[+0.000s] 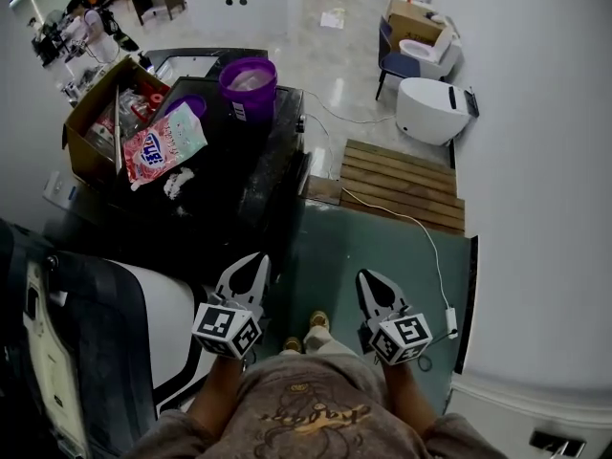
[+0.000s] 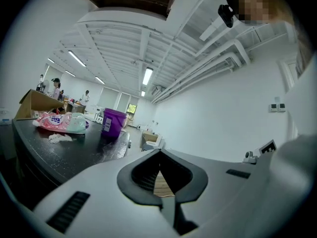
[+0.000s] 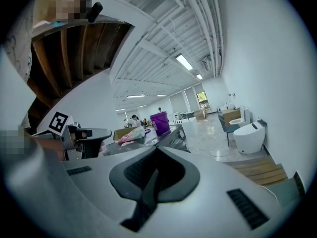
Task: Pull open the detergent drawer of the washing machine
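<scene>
Hovering side by side above the teal floor mat (image 1: 382, 247), the left gripper (image 1: 256, 261) and the right gripper (image 1: 367, 280) each have their fingers pressed together, with nothing between them. Ahead of the left one stands a glossy black bench (image 1: 258, 175). It carries a round purple plastic bucket (image 1: 249, 84), a pink-and-green detergent pouch (image 1: 163, 146) and an open brown cardboard box (image 1: 91, 122). The washing machine's detergent drawer cannot be made out in any view. A slatted wooden pallet (image 1: 402, 185) lies just beyond the mat.
</scene>
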A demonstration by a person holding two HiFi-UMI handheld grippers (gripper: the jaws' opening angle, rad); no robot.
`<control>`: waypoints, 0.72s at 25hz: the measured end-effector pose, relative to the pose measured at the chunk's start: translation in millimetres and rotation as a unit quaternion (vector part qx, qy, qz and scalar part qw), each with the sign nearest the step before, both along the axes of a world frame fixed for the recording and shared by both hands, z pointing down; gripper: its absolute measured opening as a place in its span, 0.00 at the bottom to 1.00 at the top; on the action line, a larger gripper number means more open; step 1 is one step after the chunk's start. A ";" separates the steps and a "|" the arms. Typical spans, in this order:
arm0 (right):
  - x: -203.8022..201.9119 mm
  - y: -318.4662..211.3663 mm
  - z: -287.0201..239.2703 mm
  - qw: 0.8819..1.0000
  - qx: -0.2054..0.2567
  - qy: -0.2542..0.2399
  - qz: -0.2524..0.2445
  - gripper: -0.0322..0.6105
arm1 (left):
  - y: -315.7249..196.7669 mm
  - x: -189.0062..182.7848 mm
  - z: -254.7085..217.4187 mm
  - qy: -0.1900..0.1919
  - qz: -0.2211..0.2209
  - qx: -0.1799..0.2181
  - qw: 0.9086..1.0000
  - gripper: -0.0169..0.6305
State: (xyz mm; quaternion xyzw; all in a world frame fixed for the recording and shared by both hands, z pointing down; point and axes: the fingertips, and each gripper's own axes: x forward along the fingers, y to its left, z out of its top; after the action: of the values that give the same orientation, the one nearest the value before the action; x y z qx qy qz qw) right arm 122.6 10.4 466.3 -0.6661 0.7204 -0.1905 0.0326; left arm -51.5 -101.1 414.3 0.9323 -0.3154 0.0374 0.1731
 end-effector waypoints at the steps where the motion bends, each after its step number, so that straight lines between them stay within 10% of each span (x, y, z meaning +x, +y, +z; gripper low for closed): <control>1: 1.5 -3.9 0.4 1.000 0.002 -0.004 -0.004 0.05 | -2.4 0.6 0.5 0.000 -0.004 0.000 1.000 0.06; 18: -18.9 -77.9 33.0 0.980 -0.010 -0.125 -0.155 0.64 | -28.2 -2.3 7.0 -0.022 -0.071 0.000 0.997 0.06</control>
State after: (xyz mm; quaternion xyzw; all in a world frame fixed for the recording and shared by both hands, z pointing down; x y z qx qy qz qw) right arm 103.7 -67.5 499.3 -0.5178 0.8029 -0.2824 0.0862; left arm -53.8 -129.3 421.4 0.9066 -0.3842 0.0457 0.1683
